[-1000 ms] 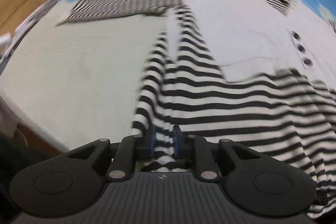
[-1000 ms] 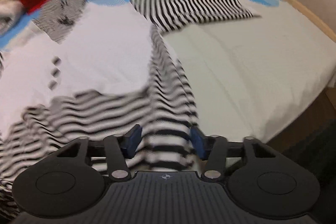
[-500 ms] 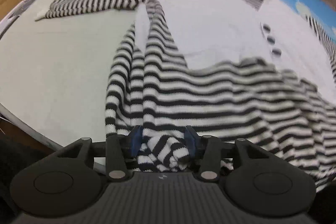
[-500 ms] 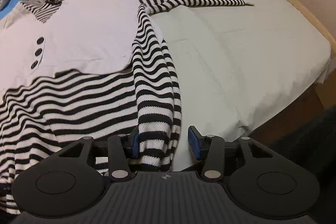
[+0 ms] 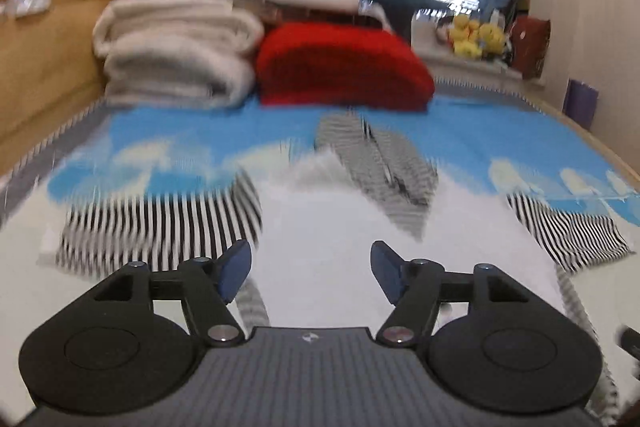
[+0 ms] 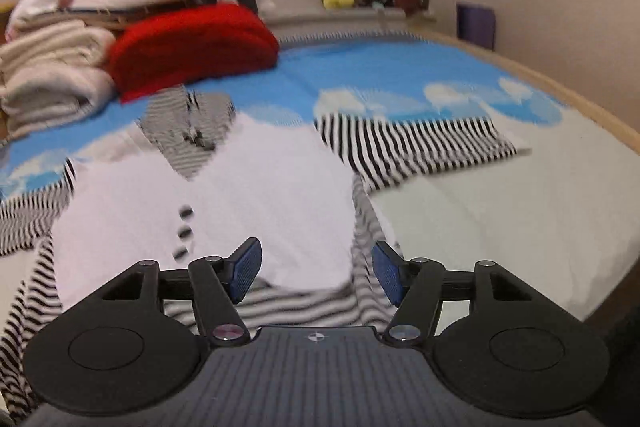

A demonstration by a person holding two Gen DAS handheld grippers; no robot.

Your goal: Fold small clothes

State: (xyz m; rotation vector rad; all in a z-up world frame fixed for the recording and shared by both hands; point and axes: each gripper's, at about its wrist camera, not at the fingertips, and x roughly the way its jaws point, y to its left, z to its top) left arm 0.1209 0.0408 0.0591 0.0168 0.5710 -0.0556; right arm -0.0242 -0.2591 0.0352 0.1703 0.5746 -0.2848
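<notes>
The sweater (image 5: 340, 227), white-bodied with striped sleeves, is spread flat on the bed (image 5: 500, 131), seen ahead at 12 o'clock. The left hand-held gripper (image 5: 311, 269) is held with jaws spread wide, nothing between them. The right hand-held gripper (image 6: 316, 267) is likewise spread and empty above the sweater's hem. A red blanket (image 6: 192, 43) is piled beyond the collar, at 11 o'clock in the right view.

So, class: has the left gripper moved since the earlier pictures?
Yes. The left gripper has let go of the sweater hem, opened and tilted up towards the red blanket.
</notes>
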